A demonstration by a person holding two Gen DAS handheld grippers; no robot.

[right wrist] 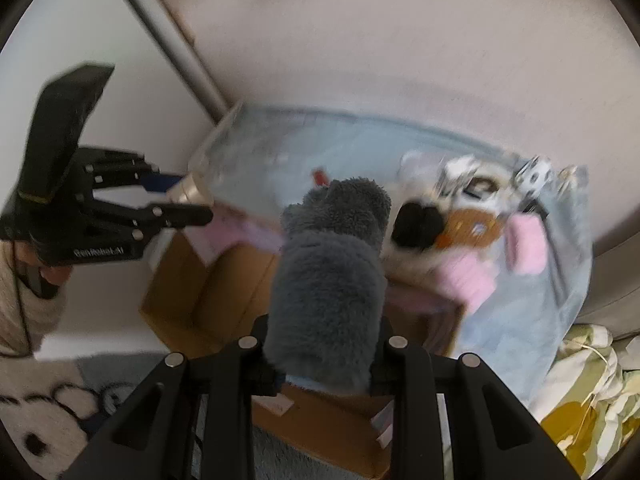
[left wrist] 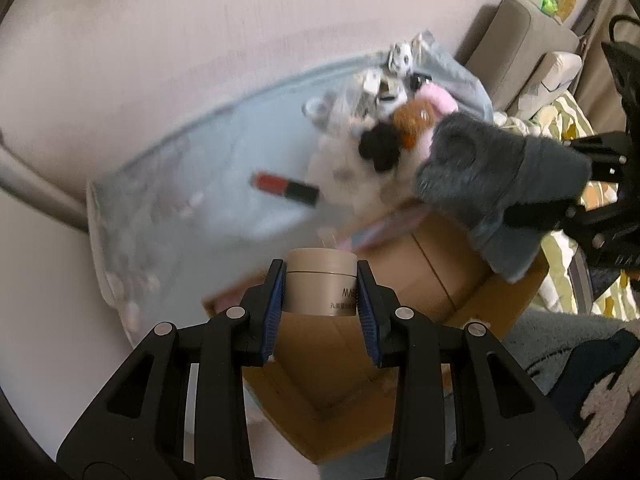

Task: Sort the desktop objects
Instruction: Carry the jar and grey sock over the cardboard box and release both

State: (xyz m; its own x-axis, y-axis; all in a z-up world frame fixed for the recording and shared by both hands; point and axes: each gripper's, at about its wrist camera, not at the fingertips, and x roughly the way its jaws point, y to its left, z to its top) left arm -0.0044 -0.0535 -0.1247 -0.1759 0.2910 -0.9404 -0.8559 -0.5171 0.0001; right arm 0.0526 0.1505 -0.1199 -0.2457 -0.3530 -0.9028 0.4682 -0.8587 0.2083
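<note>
Desktop objects are partly sorted: over the open brown cardboard box (left wrist: 424, 280), the right hand-held gripper (right wrist: 324, 364) clamps a grey plush toy (right wrist: 328, 280), the left hand-held gripper (left wrist: 322, 300) a beige cosmetic jar (left wrist: 322, 286). Beyond the box, a blurred toy pile (left wrist: 384, 120) and red-black lipstick tube (left wrist: 285, 188) probably remain.

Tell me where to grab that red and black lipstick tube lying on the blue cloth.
Grip the lipstick tube across its narrow middle, near where the red meets the black, coming straight down from above. It lies flat on the blue cloth with open cloth along both long sides, so the fingers should straddle its width, not its ends.
</note>
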